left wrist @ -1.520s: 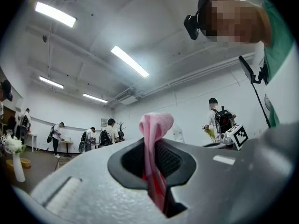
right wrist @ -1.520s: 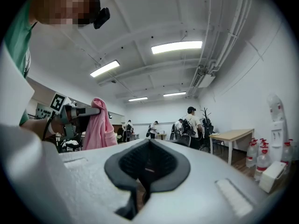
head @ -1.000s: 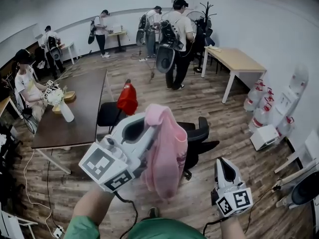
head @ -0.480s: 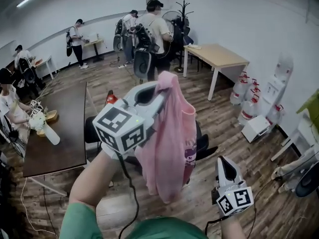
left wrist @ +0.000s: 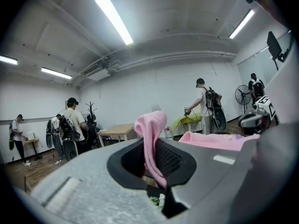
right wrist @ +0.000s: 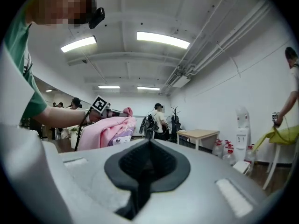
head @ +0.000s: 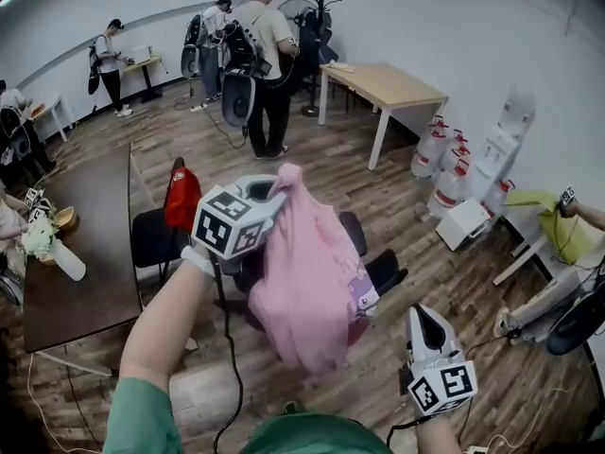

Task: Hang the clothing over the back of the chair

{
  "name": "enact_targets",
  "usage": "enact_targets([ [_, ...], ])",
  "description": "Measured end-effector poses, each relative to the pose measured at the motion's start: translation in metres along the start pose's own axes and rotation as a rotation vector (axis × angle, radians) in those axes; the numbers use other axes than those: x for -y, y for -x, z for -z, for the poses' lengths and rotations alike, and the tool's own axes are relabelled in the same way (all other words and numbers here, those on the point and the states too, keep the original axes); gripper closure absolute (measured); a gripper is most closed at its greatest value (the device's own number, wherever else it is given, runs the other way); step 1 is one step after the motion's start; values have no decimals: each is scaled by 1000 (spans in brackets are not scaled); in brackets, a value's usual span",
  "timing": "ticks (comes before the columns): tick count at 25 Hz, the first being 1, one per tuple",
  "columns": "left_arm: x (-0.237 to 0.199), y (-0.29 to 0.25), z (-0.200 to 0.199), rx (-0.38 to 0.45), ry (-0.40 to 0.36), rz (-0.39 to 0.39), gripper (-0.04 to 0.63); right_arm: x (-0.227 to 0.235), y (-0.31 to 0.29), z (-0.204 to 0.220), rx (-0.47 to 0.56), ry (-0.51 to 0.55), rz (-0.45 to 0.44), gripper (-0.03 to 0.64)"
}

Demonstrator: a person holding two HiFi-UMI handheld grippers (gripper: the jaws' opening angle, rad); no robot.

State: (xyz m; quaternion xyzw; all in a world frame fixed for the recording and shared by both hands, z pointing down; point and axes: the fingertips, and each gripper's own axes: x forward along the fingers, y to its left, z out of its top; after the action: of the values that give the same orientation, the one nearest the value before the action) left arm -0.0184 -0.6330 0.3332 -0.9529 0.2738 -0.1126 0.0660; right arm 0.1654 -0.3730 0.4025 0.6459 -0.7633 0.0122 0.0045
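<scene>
A pink garment with a printed patch hangs from my left gripper, which is shut on a fold at its top. In the left gripper view the pink fold is pinched between the jaws and sticks out past them. The cloth hangs in front of a black office chair and hides most of its back. My right gripper is low at the right, apart from the cloth. Its jaws are shut on nothing, and the garment shows to its left.
A dark table with a white vase stands at the left. Beside it, a second chair carries a red garment. A person with a backpack stands behind, near a wooden table. Water bottles line the right wall.
My left gripper has carried the pink garment forward and down, so it now hangs at the black chair. The right gripper has hardly shifted.
</scene>
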Motion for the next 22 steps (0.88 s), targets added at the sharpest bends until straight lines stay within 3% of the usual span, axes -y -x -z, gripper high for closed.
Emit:
enact_targets([
  [3,4,-9,41,-86,3,49,540,-7,-2,7,-29,23,-1,615],
  [7,10,-16,85,-157,73,93,386,-7,1,17,-79,34,3,615],
  [10,1,-16,106,-177,122,92,339,-5,-7,21,-110,36,0,615],
  [13,-15,-9,119,-187,151,63,328,-8,-17,20,-118,39,-15,615],
  [18,-35,29,111,-131,167,-89,334,-14,-22,22,-105,22,-63,615],
  [22,-30,58,74,-89,125,-157,409,-17,-27,12,-65,4,-118,615],
])
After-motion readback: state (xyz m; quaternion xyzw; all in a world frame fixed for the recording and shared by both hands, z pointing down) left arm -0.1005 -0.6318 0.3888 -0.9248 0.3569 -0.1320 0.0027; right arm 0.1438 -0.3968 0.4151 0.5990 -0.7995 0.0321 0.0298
